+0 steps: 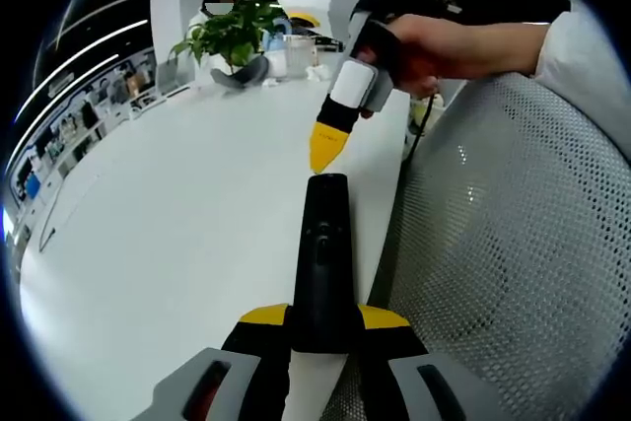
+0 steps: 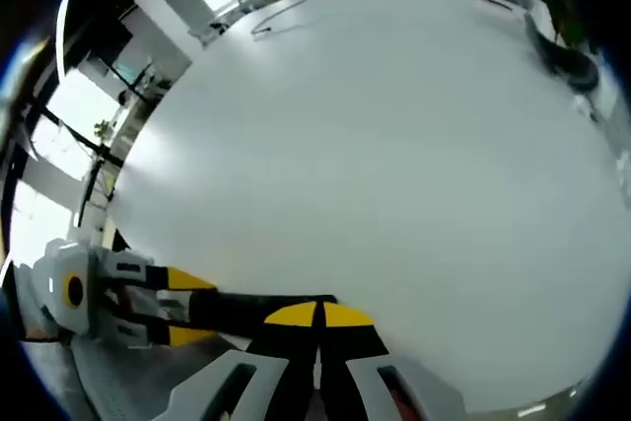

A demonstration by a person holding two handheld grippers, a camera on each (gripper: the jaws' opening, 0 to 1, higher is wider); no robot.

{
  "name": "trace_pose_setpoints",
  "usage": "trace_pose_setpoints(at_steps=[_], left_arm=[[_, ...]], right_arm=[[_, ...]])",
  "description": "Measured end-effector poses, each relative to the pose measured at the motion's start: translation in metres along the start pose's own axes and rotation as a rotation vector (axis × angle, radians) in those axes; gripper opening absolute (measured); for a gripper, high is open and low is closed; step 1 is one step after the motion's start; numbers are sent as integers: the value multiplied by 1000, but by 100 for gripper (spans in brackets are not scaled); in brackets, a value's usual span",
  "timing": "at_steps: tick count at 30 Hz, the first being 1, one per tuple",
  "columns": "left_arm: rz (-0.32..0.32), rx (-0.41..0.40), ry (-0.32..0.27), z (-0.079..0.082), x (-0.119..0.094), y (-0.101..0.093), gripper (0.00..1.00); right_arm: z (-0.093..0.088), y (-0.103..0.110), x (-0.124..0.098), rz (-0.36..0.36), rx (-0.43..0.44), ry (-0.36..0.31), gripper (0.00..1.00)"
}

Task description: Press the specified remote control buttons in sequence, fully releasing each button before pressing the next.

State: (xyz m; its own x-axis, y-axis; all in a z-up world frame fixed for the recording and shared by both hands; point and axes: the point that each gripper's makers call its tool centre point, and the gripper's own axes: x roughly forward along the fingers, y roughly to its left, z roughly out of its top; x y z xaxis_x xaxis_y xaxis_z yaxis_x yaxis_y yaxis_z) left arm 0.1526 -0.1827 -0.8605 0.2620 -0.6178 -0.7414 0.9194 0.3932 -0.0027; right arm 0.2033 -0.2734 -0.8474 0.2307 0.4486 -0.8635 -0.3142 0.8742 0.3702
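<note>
Tools first: your left tool (image 1: 317, 327) holds the black remote (image 1: 322, 253) tight between its two yellow-tipped jaws. You hold the remote's near end, so its long body sticks out away from you with the button side facing up. That keeps the buttons easy to see and easy to reach.

Your right tool (image 1: 324, 148) comes in from the far side, held by your hand (image 1: 434, 46). Its jaws are pushed together into one yellow point. A closed point works like a finger, so I think that is why you keep it shut. The point hangs just past the far end of the remote and does not seem to touch it, so no button looks pressed yet.

In the right gripper view, that closed tool (image 2: 318, 317) sits right over the dark remote (image 2: 246, 311), and the left tool (image 2: 148, 305) grips it from the side.

Below all this lies the big white table (image 1: 177, 234). A mesh chair (image 1: 513, 244) is close on one side. A green plant (image 1: 232, 36) stands far off at the back. Nothing blocks your way to the buttons.
</note>
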Motion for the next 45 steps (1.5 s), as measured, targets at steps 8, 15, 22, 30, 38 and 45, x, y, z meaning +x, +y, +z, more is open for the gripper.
trace_pose_setpoints(at_steps=[8,15,22,30,38,45], left_arm=[[1,-1,-2,0,0,0,24],[3,-6,-4,1,1,0,24],[2,-9,-6,0,1,1,24],[3,-12,-9,-1,0,1,24],[2,-7,-14,-1,0,2,24],[1,-8,-16,0,0,1,24]], right_arm=[[-5,0,3,4,21,24,0],[-6,-1,4,1,13,31,0],[-7,2,4,-7,-94,13,0],[-6,2,5,-15,-114,10,0],[2,1,-1,-51,-145,-35,0],[-9,4,2,-6,-52,33,0]])
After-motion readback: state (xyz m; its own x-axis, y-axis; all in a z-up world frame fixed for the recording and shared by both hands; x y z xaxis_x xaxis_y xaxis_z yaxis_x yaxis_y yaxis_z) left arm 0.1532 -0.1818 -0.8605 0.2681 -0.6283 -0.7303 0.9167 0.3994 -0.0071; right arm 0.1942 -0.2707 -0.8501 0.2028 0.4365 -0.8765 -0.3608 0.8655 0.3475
